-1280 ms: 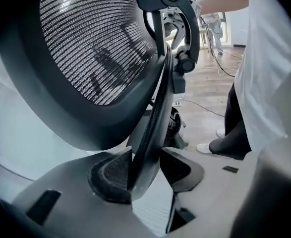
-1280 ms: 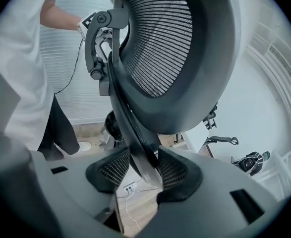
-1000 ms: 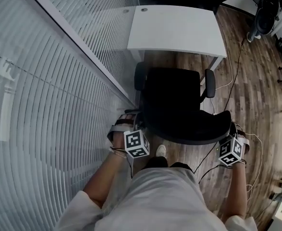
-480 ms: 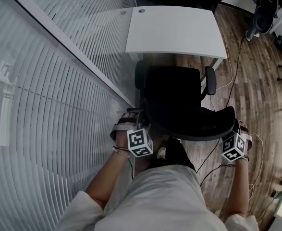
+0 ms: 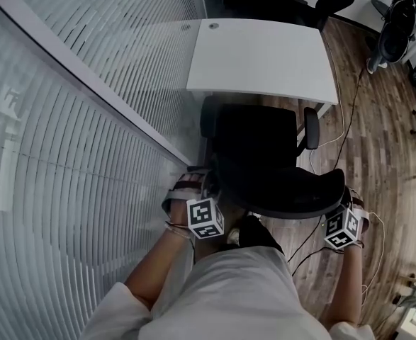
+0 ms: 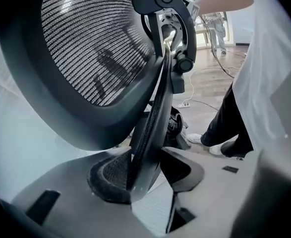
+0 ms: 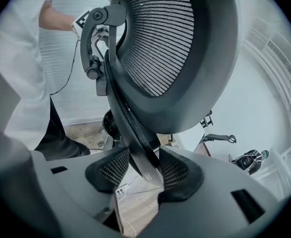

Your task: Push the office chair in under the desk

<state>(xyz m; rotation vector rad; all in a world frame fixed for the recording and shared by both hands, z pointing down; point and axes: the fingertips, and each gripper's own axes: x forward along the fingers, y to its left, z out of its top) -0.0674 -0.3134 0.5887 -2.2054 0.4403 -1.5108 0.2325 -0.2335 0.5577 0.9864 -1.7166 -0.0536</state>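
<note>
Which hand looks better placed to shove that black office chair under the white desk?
Right, narrowly. The left gripper and right gripper clamp opposite edges of the black mesh backrest, so both can push. The right has open wooden floor beside it; the left sits close to the glass wall.

office chair: black, mesh back | desk: white | floor: brown wood-grain | blinds: white, slatted
</note>
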